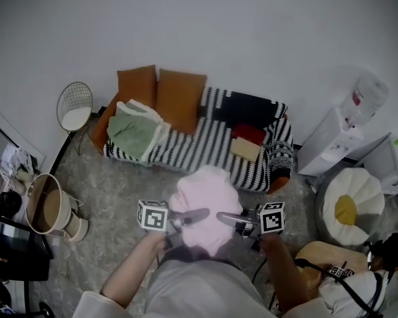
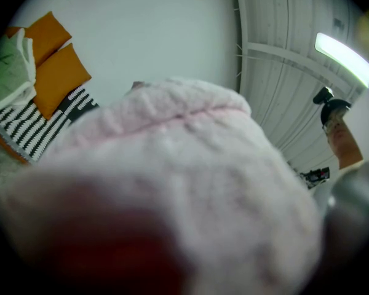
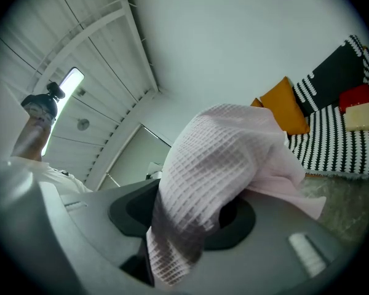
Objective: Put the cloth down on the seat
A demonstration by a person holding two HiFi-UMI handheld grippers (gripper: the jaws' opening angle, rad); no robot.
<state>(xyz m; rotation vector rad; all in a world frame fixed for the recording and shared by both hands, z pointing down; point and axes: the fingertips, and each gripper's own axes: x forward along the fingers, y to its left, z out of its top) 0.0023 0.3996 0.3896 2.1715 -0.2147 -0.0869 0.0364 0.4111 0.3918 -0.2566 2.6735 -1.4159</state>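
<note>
imo both the left gripper (image 1: 200, 214) & right gripper (image 1: 225, 217) are pinching the pink waffle cloth (image 1: 205, 194), bunched btwn them in mid-air over the rug (image 1: 119, 191), and the striped sofa seat (image 1: 205, 144) sits straight ahead, about equally far from both, w/ free stripes mid-seat.

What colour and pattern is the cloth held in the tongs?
The cloth is pale pink with a small waffle-grid weave. It shows best in the right gripper view.

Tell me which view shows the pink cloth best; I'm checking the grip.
Head view: the whole pink cloth between left gripper and right gripper. Left gripper view blurs it close-up; right gripper view shows one fold.
</note>
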